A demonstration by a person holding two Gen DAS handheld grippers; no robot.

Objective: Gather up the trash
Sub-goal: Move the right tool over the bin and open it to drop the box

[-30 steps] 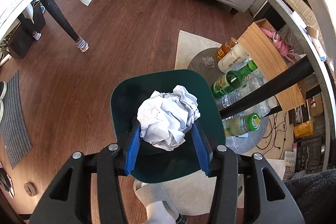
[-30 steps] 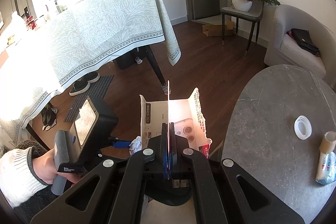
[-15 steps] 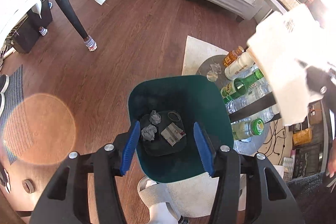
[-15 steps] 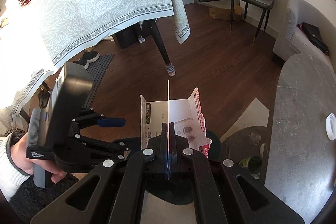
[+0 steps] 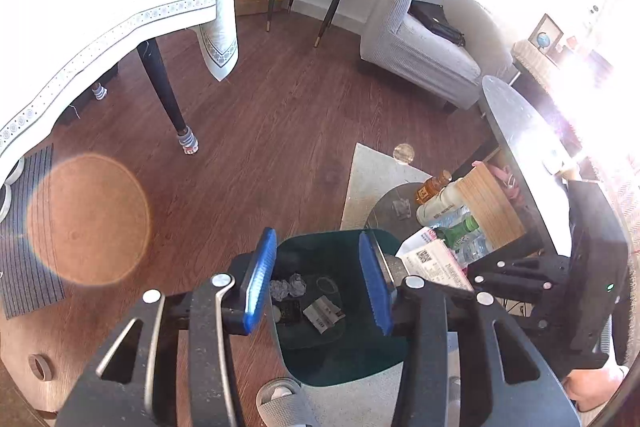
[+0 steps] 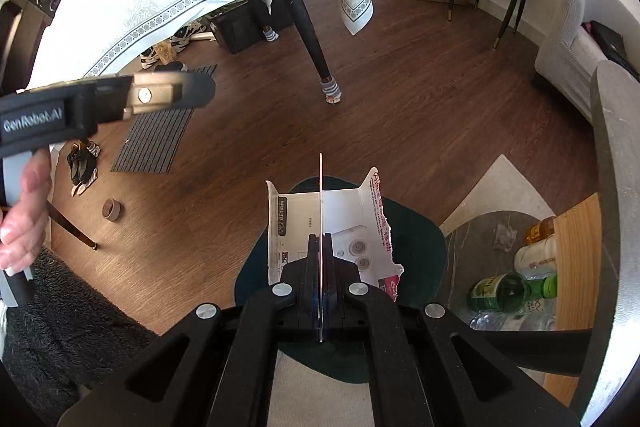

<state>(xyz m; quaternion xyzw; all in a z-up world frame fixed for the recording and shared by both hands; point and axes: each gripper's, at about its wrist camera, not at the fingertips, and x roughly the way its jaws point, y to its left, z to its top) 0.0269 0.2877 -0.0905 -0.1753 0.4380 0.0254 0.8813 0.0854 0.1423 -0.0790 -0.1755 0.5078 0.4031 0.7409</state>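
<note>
Under you is a dark wood floor [image 5: 280, 131]. On it lie a pale rug [image 5: 372, 179], a grey ribbed mat [image 6: 156, 141] and a tape roll [image 6: 112, 209]. The green bin [image 5: 344, 355] stands half on the rug, half on the boards. Beside it you have a low round stone shelf [image 6: 472, 239] carrying bottles [image 6: 508, 293], a crumpled scrap [image 6: 505, 237] and a wooden box [image 6: 576, 259]
</note>
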